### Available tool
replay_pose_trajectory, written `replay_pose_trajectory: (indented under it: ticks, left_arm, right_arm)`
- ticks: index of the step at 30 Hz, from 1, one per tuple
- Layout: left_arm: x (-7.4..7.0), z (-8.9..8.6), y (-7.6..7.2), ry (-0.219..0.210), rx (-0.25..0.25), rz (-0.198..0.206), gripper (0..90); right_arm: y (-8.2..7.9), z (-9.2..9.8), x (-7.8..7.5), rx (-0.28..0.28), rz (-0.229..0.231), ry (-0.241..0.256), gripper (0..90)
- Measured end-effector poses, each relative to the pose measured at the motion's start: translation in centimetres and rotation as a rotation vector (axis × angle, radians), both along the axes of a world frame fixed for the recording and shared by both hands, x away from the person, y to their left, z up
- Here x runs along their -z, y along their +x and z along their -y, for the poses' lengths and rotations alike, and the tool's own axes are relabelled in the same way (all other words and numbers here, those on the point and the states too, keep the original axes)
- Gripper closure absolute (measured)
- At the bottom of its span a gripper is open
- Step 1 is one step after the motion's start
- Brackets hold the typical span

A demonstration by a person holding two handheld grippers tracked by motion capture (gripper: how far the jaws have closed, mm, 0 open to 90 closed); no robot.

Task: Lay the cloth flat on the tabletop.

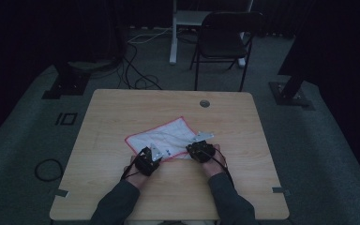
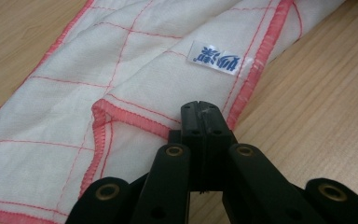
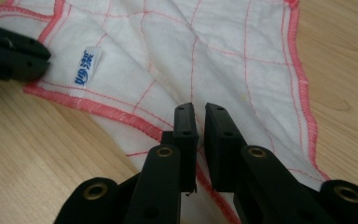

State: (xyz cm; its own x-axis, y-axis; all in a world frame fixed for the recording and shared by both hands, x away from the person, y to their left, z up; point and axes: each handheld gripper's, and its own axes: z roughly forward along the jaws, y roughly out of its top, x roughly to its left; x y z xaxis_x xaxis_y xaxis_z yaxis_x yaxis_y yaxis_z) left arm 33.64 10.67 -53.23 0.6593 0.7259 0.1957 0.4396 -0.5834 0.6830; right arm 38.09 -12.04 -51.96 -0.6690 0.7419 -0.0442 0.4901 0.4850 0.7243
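Folding barely begun: white red-edged cloth (image 1: 164, 139) spread flat mid-worktop (image 1: 122, 187), toward the near edge, left claw (image 2: 200, 112) clamped tight on its near hem, right claw (image 3: 200, 122) a slit apart astride the hem, lifting and folding left.

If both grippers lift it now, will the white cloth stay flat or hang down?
The white cloth will probably sag between the grip points: it is thin and already folds softly by the left hand-held gripper. It looks light. The right hand-held gripper has a small gap between its jaws, so that edge may slip.
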Motion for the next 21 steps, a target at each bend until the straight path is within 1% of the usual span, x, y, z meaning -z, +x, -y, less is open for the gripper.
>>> replay_pose_trajectory:
  ticks: [7,9,10,14,17,21]
  left_arm:
    - [-0.2,-0.1,-0.1,-0.002,0.003,0.001,90.0]
    - [-0.1,0.1,-0.3,-0.002,0.012,0.001,90.0]
    - [0.0,0.3,-0.5,0.013,0.023,0.005,90.0]
    - [0.2,0.5,-0.8,0.027,0.035,0.003,90.0]
    - [0.5,0.5,-1.2,0.017,0.037,-0.013,90.0]
    - [0.5,0.2,-1.7,0.002,0.036,-0.021,90.0]
  right_arm:
    - [-0.1,0.5,-0.4,0.009,0.016,0.006,83.9]
    - [-0.1,0.8,-0.5,0.013,0.020,0.008,83.7]
    - [-0.1,0.9,-0.5,0.015,0.020,0.007,83.2]
    - [-0.1,1.1,-0.5,0.020,0.022,0.007,82.8]
    - [0.0,1.4,-0.4,0.032,0.023,0.007,81.0]
    - [0.2,1.8,-0.4,0.056,0.021,0.012,80.7]
